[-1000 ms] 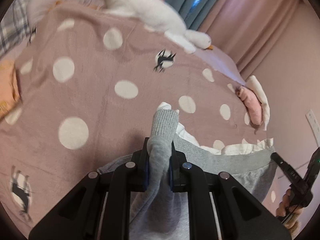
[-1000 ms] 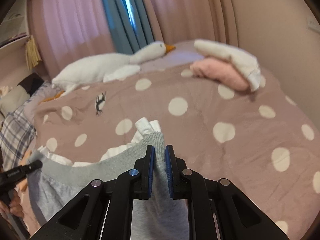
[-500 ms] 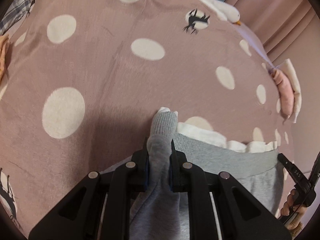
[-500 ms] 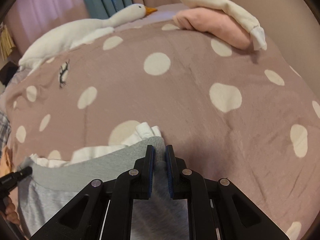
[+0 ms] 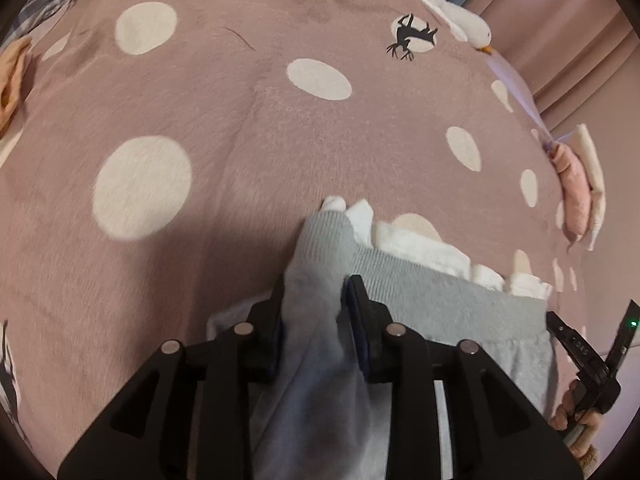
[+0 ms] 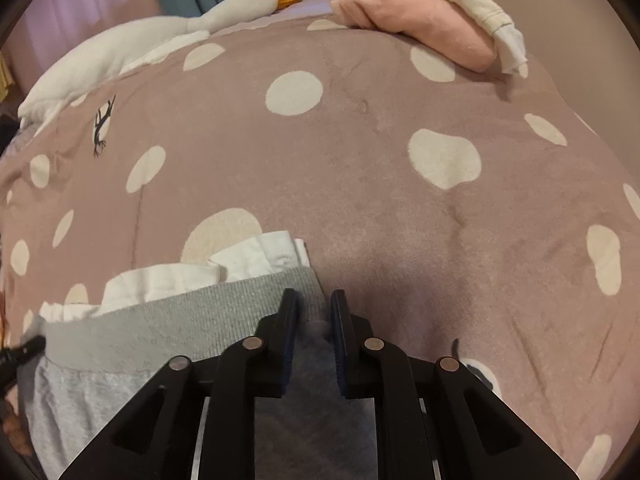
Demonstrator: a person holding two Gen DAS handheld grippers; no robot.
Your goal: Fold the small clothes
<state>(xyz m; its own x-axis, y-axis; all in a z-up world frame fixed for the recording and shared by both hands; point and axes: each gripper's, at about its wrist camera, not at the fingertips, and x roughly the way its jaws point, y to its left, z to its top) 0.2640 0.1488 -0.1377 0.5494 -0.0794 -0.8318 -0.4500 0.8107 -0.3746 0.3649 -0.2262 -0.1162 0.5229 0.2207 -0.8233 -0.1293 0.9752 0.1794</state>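
Small grey pants [image 5: 440, 300] with a ribbed waistband and a white inner edge [image 5: 420, 248] hang stretched between my two grippers, low over a pink polka-dot blanket [image 5: 240, 140]. My left gripper [image 5: 314, 292] is shut on the left waistband corner. My right gripper [image 6: 314, 308] is shut on the right waistband corner [image 6: 308, 280]; the pants [image 6: 140, 336] spread to its left. The right gripper also shows at the left wrist view's right edge [image 5: 580, 356].
A white goose plush [image 6: 160, 32] lies at the far edge of the bed. Folded pink and cream clothes [image 6: 432, 20] sit at the far right. An orange cloth [image 5: 12, 80] lies at the left edge. Curtains hang behind.
Both grippers have lowered toward the blanket with the waistband held between them; the blanket now fills both views.
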